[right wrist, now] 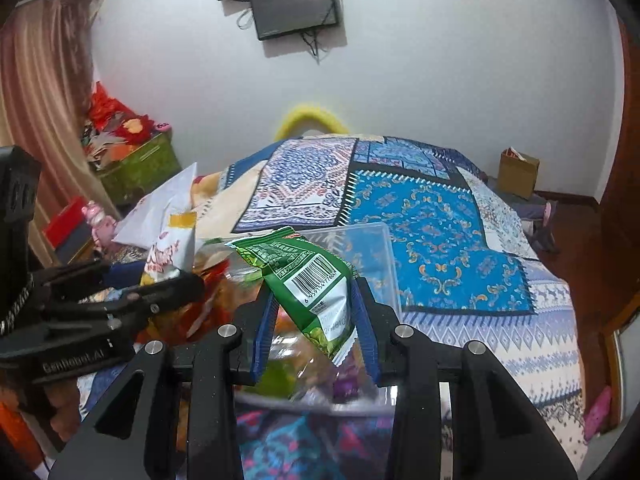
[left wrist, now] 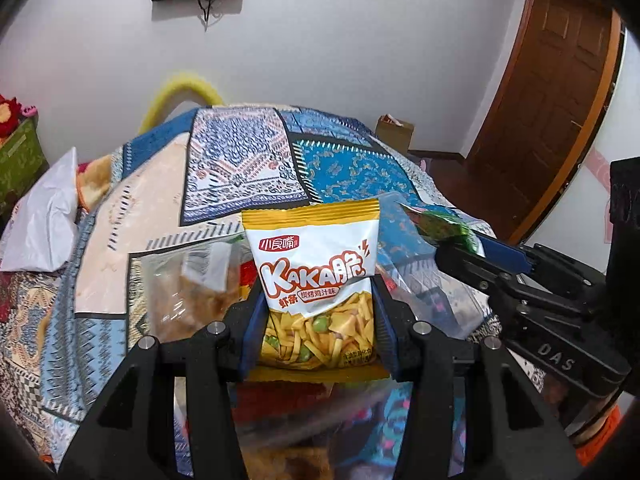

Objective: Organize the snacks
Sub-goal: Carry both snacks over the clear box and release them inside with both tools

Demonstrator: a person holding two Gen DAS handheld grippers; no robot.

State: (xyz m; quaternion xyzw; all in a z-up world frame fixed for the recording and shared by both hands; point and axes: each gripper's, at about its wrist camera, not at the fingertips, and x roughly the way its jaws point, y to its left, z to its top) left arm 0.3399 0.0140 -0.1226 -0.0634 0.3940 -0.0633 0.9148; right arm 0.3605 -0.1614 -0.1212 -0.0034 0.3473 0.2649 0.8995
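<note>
My left gripper (left wrist: 318,312) is shut on a white and orange KAKA snack bag (left wrist: 316,264), held upright above a clear plastic box (left wrist: 436,292) on the bed. My right gripper (right wrist: 314,320) is shut on a green snack bag (right wrist: 308,280) with a barcode, held over the same clear box (right wrist: 372,256). The right gripper also shows at the right of the left wrist view (left wrist: 464,246), pinching the green bag (left wrist: 438,224). The left gripper appears at the left of the right wrist view (right wrist: 160,280) with the white and orange bag (right wrist: 170,248). Other snacks lie blurred inside the box.
A patchwork blue bedspread (left wrist: 344,168) covers the bed. A clear bag of brown snacks (left wrist: 192,280) lies left of the box. A white plastic bag (left wrist: 44,216) sits at the left edge. A cardboard box (right wrist: 518,172) and a wooden door (left wrist: 552,92) stand at the right.
</note>
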